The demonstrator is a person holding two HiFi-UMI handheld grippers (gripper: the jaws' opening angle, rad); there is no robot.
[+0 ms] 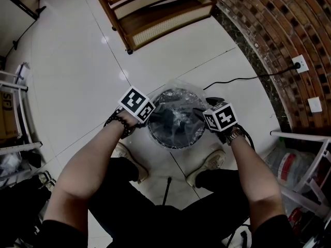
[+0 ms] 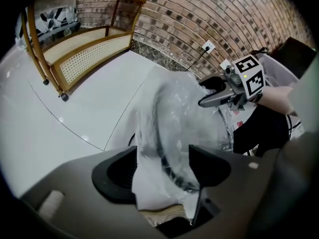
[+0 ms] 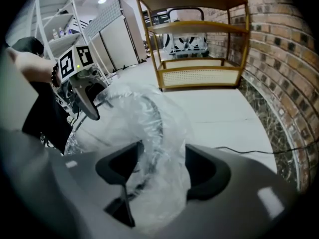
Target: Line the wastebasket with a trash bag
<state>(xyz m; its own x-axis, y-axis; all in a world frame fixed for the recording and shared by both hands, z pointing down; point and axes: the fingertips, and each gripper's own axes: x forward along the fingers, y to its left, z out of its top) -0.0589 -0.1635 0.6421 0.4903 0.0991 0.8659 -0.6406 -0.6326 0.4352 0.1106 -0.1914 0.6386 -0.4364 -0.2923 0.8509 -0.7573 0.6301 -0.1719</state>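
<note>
Jaws of the left tongs (image 2: pixel 163 164) and right tongs (image 3: pixel 159 166) stand wide apart, each straddling clear trash bag (image 1: pixel 179 89) film draped over the black wastebasket (image 1: pixel 171 145) rim, at head-view centre on the white tiled floor (image 1: pixel 77 61).

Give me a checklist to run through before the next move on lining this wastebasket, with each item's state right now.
1. Round black wastebasket upright on the white tiled floor: ok.
2. Clear plastic trash bag draped over its opening: ok.
3. Left gripper jaws apart, straddling bag film and rim: ok.
4. Right gripper jaws apart, straddling film and rim on the opposite side: ok.
5. Bag folded over the rim all the way round: cannot tell; the film is too clear to trace.
</note>
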